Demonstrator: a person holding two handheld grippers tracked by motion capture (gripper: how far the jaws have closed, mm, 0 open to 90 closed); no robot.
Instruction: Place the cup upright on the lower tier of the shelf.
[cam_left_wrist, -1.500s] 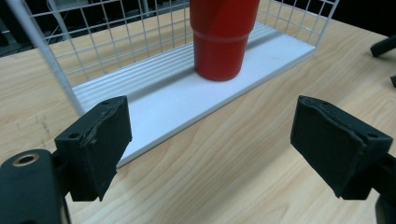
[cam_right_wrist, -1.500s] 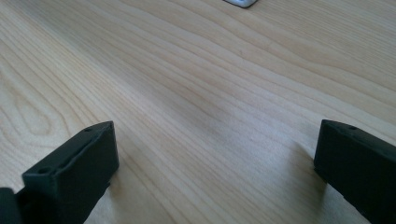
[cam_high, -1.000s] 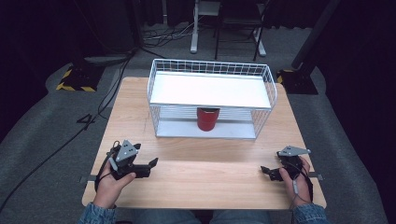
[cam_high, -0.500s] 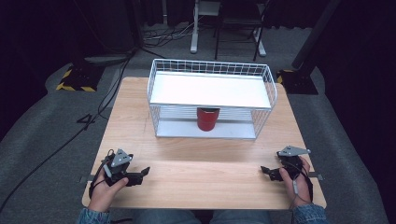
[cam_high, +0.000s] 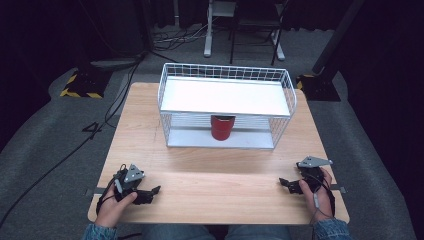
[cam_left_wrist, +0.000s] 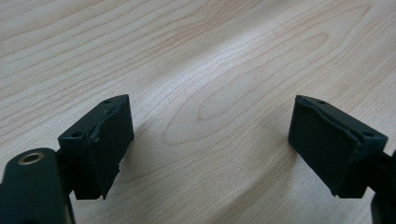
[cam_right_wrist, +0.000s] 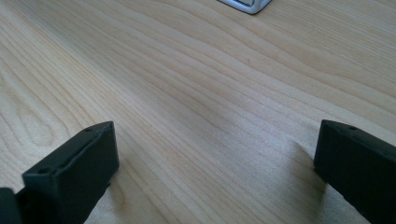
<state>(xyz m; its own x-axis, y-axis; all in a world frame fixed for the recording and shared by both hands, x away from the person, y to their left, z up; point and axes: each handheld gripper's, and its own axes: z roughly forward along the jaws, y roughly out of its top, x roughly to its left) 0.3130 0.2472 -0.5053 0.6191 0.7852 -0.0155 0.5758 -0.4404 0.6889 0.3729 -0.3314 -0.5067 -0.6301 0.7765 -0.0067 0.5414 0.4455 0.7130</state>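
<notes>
Nothing looks started yet; the red cup (cam_high: 222, 127) sits in the middle of the frame, on the bottom shelf of the wire rack (cam_high: 226, 75); the left gripper (cam_high: 150, 192) and right gripper (cam_high: 285, 184) rest low on the table (cam_high: 210, 175), jaws apart, holding nothing, far from the cup

Pale matt wood-grain table (cam_high: 210, 175); white wire rack (cam_high: 225, 105); glossy red cup (cam_high: 222, 128).

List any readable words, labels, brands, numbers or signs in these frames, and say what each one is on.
None can be read. The red cup on the lower level of the wire rack shows no legible print, and the wooden table, left gripper and right gripper carry no visible lettering.
</notes>
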